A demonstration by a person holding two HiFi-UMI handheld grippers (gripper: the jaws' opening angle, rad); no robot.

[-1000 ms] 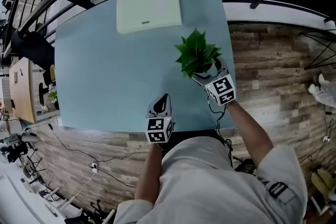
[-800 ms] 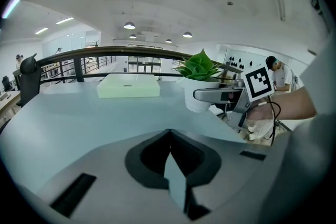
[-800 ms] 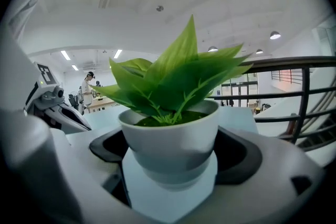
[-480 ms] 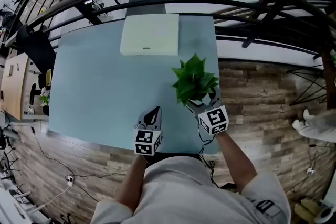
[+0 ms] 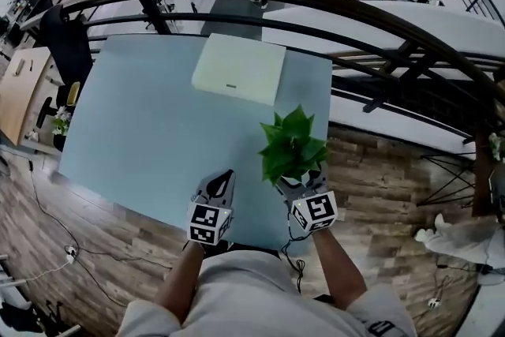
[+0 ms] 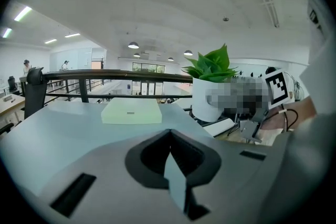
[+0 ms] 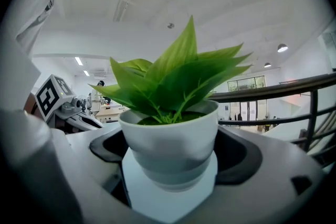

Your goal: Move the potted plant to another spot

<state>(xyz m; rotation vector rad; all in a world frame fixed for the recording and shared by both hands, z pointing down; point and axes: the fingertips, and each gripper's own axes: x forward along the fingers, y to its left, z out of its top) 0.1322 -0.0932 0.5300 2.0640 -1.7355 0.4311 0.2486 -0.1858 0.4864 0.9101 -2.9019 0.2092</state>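
The left tongs (image 5: 222, 179), closed on nothing, hang over the 6 o'clock edge of the pale blue surface (image 5: 150, 122). To their right, the right tongs (image 5: 303, 184) grip the white pot (image 7: 170, 139) of the potted plant (image 5: 292, 144), upright near the 4 o'clock edge; whether its base touches down cannot be told. Done well, the move likely means a level pot, a steady squeeze, a low carry toward 9 o'clock, clear of the flat white box (image 5: 239, 69) at 12 o'clock, with release only once settled.
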